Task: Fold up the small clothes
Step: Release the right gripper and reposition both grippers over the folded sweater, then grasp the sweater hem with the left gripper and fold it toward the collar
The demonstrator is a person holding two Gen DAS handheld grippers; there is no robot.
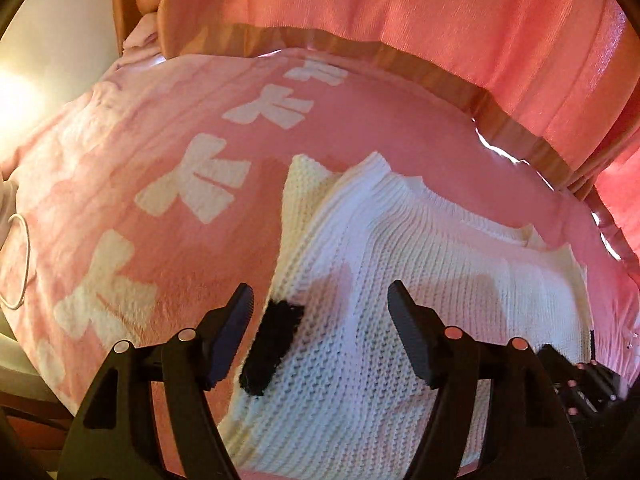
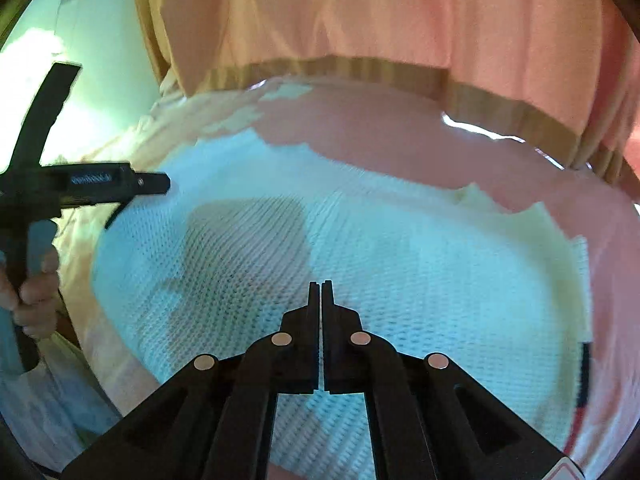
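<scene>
A white knitted garment (image 1: 400, 280) lies flat on a pink blanket (image 1: 120, 168) with white bow shapes. A black patch (image 1: 272, 348) sits near its left edge. My left gripper (image 1: 320, 304) is open and empty, just above the garment by the black patch. In the right wrist view the same garment (image 2: 400, 248) fills the middle. My right gripper (image 2: 321, 292) is shut with nothing between its fingers, hovering over the garment's middle. The left gripper's body and the hand holding it (image 2: 80, 188) show at the left of that view.
A pink curtain (image 1: 400, 12) hangs behind a wooden edge (image 1: 500, 120) at the far side. A white cord loop (image 1: 24, 260) lies on the blanket at the left. The right gripper's body (image 1: 580, 380) shows at the lower right of the left view.
</scene>
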